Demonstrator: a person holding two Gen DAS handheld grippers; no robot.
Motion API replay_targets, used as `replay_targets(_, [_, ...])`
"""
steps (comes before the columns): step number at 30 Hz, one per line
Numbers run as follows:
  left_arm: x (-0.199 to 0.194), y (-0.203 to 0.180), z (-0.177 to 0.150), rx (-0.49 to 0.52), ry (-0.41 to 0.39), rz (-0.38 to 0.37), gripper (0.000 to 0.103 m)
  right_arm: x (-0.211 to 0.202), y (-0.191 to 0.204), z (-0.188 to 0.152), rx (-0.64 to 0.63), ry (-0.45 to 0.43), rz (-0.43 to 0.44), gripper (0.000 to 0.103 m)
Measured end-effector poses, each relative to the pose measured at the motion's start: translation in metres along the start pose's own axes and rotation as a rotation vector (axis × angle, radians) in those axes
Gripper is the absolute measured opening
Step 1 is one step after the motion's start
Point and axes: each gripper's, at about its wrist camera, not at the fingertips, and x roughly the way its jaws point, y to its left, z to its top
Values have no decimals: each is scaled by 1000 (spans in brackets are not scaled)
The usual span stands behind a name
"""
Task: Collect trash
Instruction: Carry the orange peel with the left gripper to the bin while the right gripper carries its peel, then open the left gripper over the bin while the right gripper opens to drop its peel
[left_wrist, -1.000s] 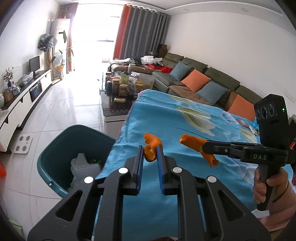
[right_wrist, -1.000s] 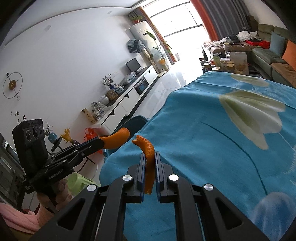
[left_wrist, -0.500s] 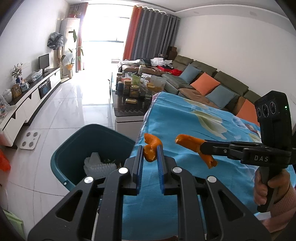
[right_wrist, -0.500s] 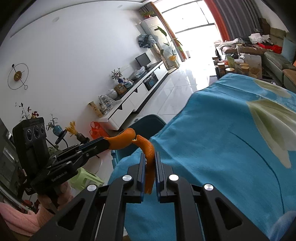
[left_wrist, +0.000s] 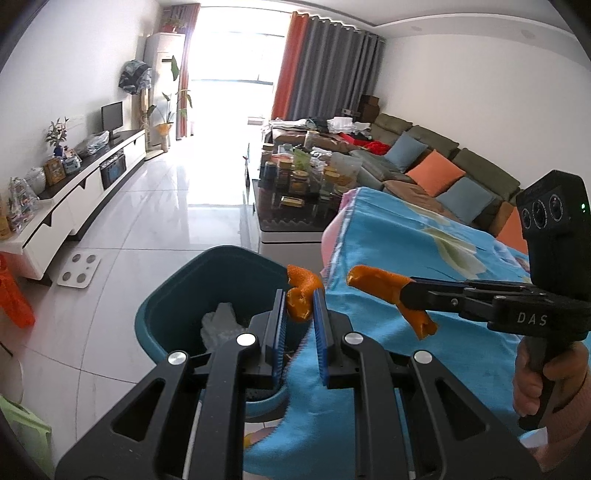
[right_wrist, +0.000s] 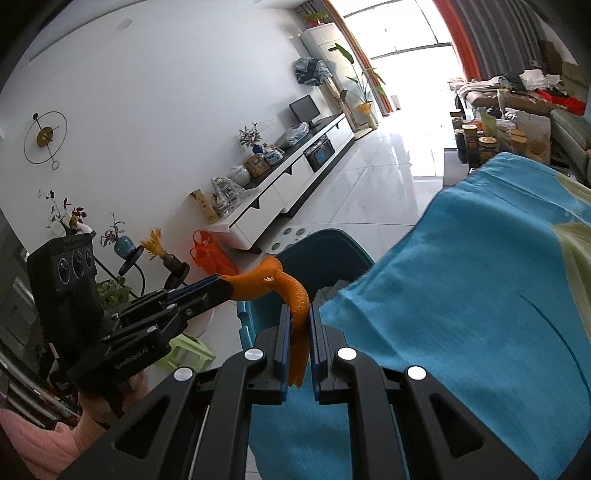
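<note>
One curled orange peel (left_wrist: 301, 295) was clamped upright between blue pads, just above the near rim of the teal bin (left_wrist: 177, 306). The second peel (left_wrist: 391, 295), longer and bent, was held beside it over the blue cloth. The bin contained crumpled white trash (left_wrist: 219, 325).

Between the jaws, the orange peel (left_wrist: 301, 295) looks dimpled and slightly waxy. Just beyond them the teal bin (left_wrist: 173, 306) is smooth, softly shiny plastic. Right of the jaws the blue floral cloth (left_wrist: 424, 243) is matt and woven. The floor tiles (left_wrist: 166, 206) gleam glossy.
</note>
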Motion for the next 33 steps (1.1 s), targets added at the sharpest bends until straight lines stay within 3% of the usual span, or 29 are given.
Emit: replay_targets(33, [39,29,0,-54,38,112,15,77,5,29,16,91,11,8])
